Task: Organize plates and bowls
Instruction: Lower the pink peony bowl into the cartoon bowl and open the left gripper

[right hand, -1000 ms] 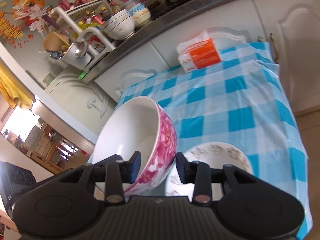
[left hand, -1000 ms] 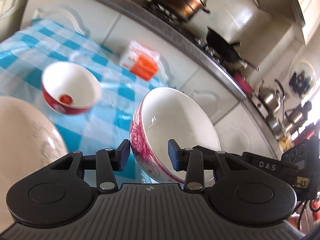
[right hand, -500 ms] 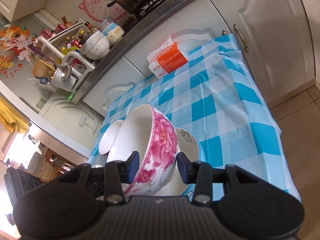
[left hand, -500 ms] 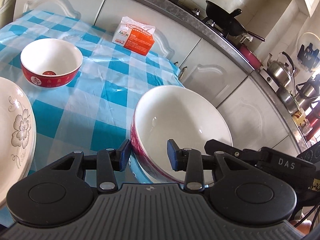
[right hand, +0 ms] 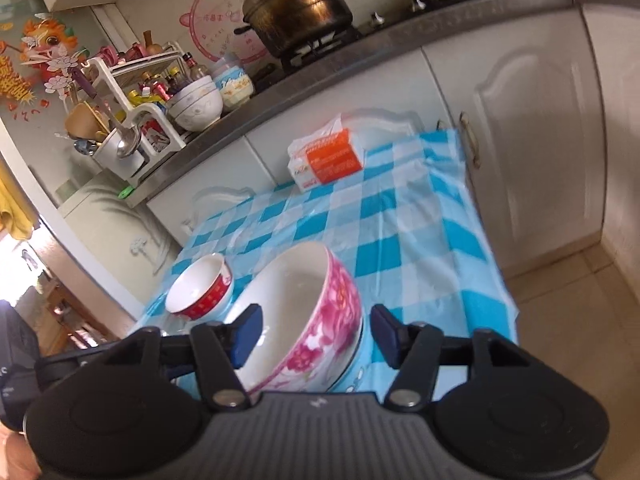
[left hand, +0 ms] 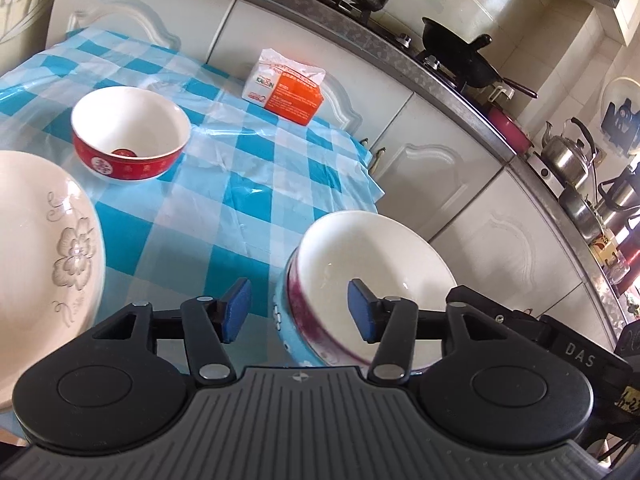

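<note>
Your left gripper (left hand: 298, 312) is holding its fingers spread, one pad outside the pink floral bowl (left hand: 368, 292) and one inside it, neither pressing the wall. Your right gripper (right hand: 316, 334) is also spreading its fingers wide around the same bowl, apart from its sides.

The right wrist view is showing the pink flowers on the bowl's outside and a pale blue dish (right hand: 354, 364) nested under it, at lower centre of the frame. The left wrist view alone is showing the large flower-patterned plate (left hand: 44, 252) at the left edge. Both views are showing the red bowl (left hand: 130, 134) sitting on the checked surface (left hand: 256, 184), well apart from the orange packet (left hand: 290, 88).
</note>
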Demonstrator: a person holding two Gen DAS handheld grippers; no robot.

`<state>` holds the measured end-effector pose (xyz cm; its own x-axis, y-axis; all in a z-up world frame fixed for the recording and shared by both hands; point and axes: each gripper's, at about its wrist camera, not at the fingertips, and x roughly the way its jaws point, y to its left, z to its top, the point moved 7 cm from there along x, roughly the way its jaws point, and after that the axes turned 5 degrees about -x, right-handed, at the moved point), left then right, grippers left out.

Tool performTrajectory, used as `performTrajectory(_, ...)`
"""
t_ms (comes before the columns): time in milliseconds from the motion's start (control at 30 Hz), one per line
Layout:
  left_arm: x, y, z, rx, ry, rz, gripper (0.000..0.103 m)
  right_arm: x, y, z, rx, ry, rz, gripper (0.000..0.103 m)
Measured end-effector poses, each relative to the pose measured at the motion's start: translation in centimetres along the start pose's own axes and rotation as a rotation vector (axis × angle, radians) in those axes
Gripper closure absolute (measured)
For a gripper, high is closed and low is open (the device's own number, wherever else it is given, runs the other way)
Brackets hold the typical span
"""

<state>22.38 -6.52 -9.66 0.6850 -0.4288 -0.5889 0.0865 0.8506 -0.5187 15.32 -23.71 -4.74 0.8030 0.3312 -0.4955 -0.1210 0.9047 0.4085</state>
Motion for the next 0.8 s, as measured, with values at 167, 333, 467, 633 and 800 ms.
performTrajectory(167,-0.8,0.6,-0.4,-0.001,-0.008,0.007,0.032,1.3,-1.2,-1.3,-0.009,0.003,-0.042,0.042)
performTrajectory(333,-1.2,0.6,-0.5,-0.006,-0.022,-0.003,0.023,1.6,-1.6,-1.9,0.033,0.0,-0.016,0.042)
performTrajectory(467,-1.5,0.5,-0.4,0.008,-0.036,0.006,0.016,1.7,-1.5,-2.3,0.047,0.005,-0.014,0.042)
performTrajectory(633,-2.0,0.8,-0.1,0.0,-0.05,-0.004,0.008,1.4,-1.4,-2.6,0.072,0.007,-0.001,0.041)
performTrajectory(800,-2.7,0.8,0.1,0.007,-0.075,0.001,0.005,-0.1,-1.2,-2.1,0.085,-0.041,-0.015,0.027)
